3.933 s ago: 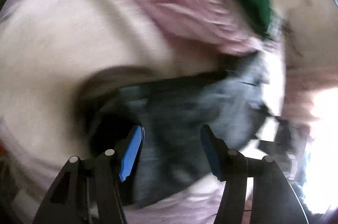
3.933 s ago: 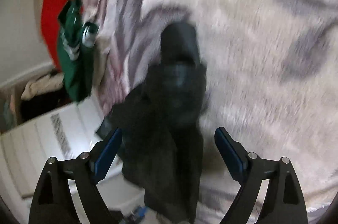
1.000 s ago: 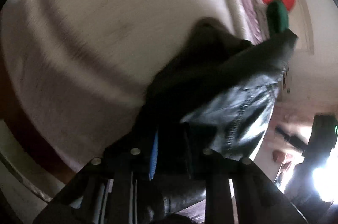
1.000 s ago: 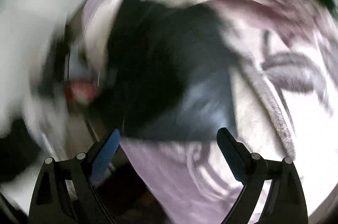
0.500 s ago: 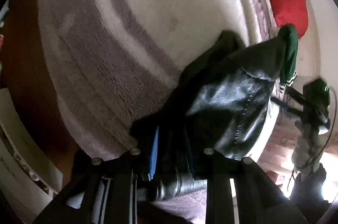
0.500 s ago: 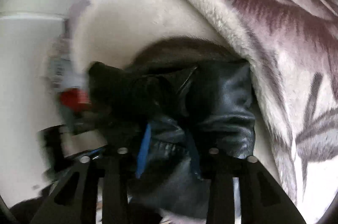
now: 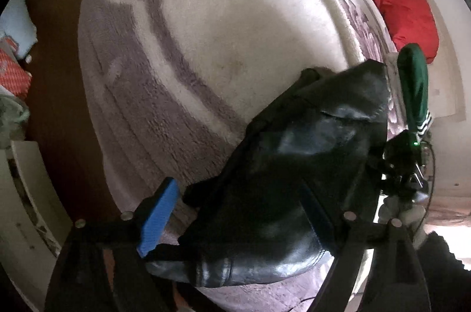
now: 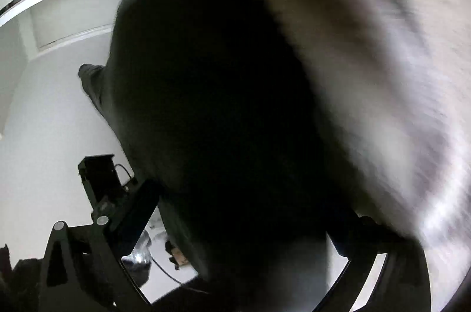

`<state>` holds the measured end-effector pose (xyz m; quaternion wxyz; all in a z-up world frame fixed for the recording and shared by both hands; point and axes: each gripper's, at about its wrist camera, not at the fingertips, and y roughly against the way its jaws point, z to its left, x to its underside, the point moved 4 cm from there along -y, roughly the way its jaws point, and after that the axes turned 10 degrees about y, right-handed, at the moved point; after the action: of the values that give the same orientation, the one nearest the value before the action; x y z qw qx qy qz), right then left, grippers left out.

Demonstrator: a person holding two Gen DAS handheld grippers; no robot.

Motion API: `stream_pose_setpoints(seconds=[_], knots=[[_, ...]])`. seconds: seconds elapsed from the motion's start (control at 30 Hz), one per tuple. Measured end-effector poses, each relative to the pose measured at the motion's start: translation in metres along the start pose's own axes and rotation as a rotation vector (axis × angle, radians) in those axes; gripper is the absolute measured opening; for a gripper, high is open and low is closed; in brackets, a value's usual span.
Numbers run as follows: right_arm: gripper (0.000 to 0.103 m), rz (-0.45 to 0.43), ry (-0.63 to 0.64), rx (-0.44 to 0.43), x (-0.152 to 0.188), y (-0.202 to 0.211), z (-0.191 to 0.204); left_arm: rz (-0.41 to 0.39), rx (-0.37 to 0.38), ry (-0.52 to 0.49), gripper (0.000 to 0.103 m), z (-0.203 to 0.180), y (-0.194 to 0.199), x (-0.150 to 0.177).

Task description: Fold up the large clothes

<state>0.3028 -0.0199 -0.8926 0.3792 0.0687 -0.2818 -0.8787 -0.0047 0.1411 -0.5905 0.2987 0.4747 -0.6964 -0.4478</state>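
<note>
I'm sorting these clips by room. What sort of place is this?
Most likely a bedroom. A fluffy cream-and-grey blanket covers what looks like a bed, with a red pillow-like bundle at its far end and white cupboard doors nearby. A black leather jacket lies on the blanket.

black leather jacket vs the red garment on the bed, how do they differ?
The black leather jacket is glossy and dark; the red garment is matte and bright. The jacket lies at the near edge of the blanket, between the open fingers of the left gripper; the red garment lies at the far edge. Both rest in loose heaps.
</note>
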Motion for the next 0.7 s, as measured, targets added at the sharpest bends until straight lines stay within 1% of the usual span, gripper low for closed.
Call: stream_pose_setpoints(seconds=[0.03, 0.07, 0.1, 0.13, 0.17, 0.2, 0.27, 0.33, 0.37, 0.4, 0.43, 0.47, 0.5, 0.53, 0.57, 0.6, 0.63, 0.67, 0.7], knots=[[0.097, -0.032, -0.002, 0.026, 0.002, 0.001, 0.003, -0.022, -0.014, 0.001, 0.083, 0.0, 0.005, 0.001], [0.081, -0.088, -0.019, 0.046, 0.006, 0.008, 0.008, -0.041, -0.019, 0.009, 0.083, -0.001, 0.01, 0.001], [0.074, -0.138, -0.05, 0.05, 0.012, 0.015, 0.011, -0.056, -0.02, 0.015, 0.083, -0.002, 0.014, 0.001], [0.061, -0.189, -0.083, 0.04, 0.02, 0.023, 0.014, -0.071, -0.015, 0.019, 0.083, -0.004, 0.02, 0.002], [0.056, -0.259, -0.117, 0.03, 0.033, 0.034, 0.018, -0.08, -0.013, 0.018, 0.083, -0.005, 0.024, 0.002], [0.055, -0.307, -0.141, 0.029, 0.042, 0.041, 0.02, -0.09, -0.016, 0.017, 0.083, -0.007, 0.029, 0.003], [0.052, -0.521, -0.266, 0.006, 0.081, 0.07, 0.019, -0.107, -0.012, 0.009, 0.083, -0.014, 0.038, 0.006], [0.051, -0.719, -0.386, -0.003, 0.122, 0.095, 0.014, -0.1, -0.008, -0.017, 0.083, -0.024, 0.038, 0.01], [0.051, -0.81, -0.444, 0.004, 0.142, 0.106, 0.012, -0.085, -0.007, -0.04, 0.083, -0.03, 0.033, 0.013], [0.052, -0.925, -0.521, 0.037, 0.173, 0.115, 0.008, -0.062, -0.007, -0.066, 0.083, -0.038, 0.025, 0.016], [0.059, -0.954, -0.564, 0.072, 0.19, 0.116, 0.004, -0.041, -0.01, -0.086, 0.083, -0.043, 0.017, 0.02], [0.072, -0.933, -0.608, 0.108, 0.202, 0.111, 0.0, -0.019, -0.008, -0.1, 0.083, -0.049, 0.008, 0.025], [0.078, -0.833, -0.678, 0.11, 0.215, 0.095, -0.01, 0.015, 0.006, -0.112, 0.083, -0.054, -0.002, 0.032], [0.081, -0.751, -0.707, 0.091, 0.221, 0.083, -0.015, 0.051, 0.017, -0.124, 0.083, -0.062, -0.013, 0.038], [0.081, -0.675, -0.721, 0.042, 0.228, 0.071, -0.02, 0.083, 0.027, -0.136, 0.083, -0.07, -0.023, 0.045], [0.081, -0.641, -0.729, -0.014, 0.236, 0.067, -0.021, 0.111, 0.049, -0.149, 0.083, -0.079, -0.033, 0.051], [0.081, -0.599, -0.722, -0.028, 0.243, 0.068, -0.019, 0.134, 0.059, -0.161, 0.083, -0.088, -0.04, 0.056], [0.082, -0.556, -0.709, 0.0, 0.248, 0.071, -0.015, 0.16, 0.07, -0.174, 0.083, -0.097, -0.049, 0.062], [0.082, -0.511, -0.693, 0.054, 0.254, 0.079, -0.009, 0.188, 0.1, -0.18, 0.083, -0.108, -0.058, 0.068]])
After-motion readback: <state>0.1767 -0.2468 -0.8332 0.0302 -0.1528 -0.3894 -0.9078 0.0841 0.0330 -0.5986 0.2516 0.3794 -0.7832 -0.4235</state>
